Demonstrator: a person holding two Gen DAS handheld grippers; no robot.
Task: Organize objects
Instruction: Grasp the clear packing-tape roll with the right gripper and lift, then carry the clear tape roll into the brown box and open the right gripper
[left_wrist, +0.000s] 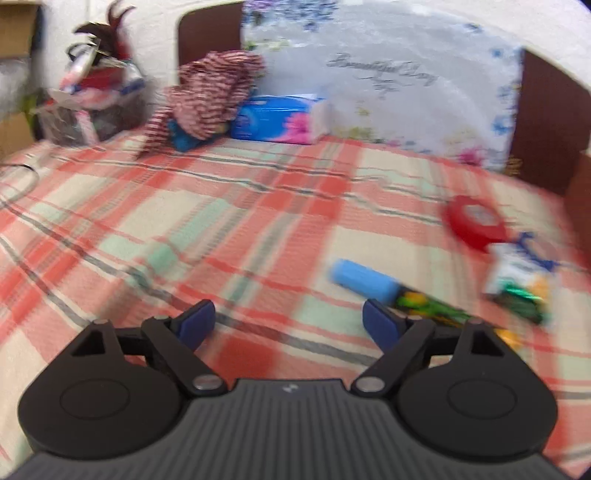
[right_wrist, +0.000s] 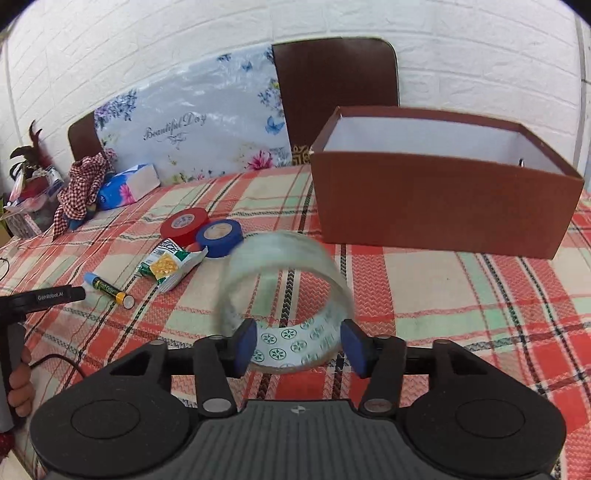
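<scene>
My right gripper (right_wrist: 297, 341) is shut on a clear tape roll (right_wrist: 284, 288) and holds it above the plaid cloth, in front of an open brown box (right_wrist: 439, 206). My left gripper (left_wrist: 288, 325) is open and empty, low over the cloth. A blue-capped marker (left_wrist: 373, 282) lies just ahead of its right finger; it also shows in the right wrist view (right_wrist: 109, 290). A snack packet (right_wrist: 170, 264), a red tape roll (right_wrist: 183, 223) and a blue tape roll (right_wrist: 219, 236) lie together on the cloth. The red roll (left_wrist: 474, 223) and packet (left_wrist: 517, 277) show at the left view's right.
A tissue pack (left_wrist: 277, 118), a checked cloth (left_wrist: 207, 96) and a floral board (right_wrist: 192, 125) stand at the table's back. A basket of clutter (left_wrist: 92, 103) sits at the back left. Brown chair backs (right_wrist: 336, 85) stand behind the table.
</scene>
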